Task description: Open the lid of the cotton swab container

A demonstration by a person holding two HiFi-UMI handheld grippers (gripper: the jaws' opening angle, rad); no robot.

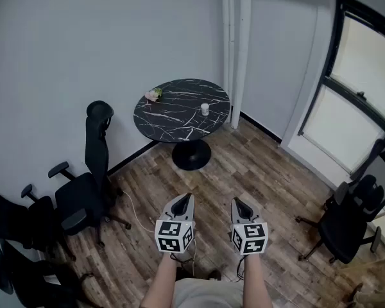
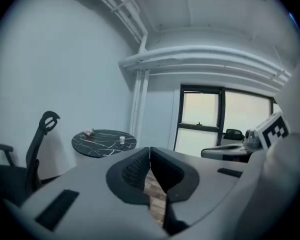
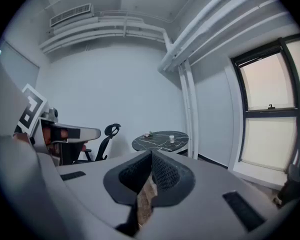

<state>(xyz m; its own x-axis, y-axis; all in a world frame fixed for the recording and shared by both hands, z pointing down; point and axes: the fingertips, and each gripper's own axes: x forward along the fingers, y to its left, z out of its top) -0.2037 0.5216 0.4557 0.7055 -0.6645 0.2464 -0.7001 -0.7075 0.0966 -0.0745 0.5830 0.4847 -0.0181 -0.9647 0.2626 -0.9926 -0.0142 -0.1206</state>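
Approach step: your left claw (image 1: 185, 199) and right claw (image 1: 238, 203) are closed and empty, the cotton swab container (image 1: 205, 109) sits on the table (image 1: 173, 117) well off at twelve o'clock (lid unreadable from here), so walk in first.

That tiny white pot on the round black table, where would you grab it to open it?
The white container stands upright with nothing close beside it on the table. So probably pinch its round body from the side to steady it and take the top from above. Its lid is too small to make out from here.
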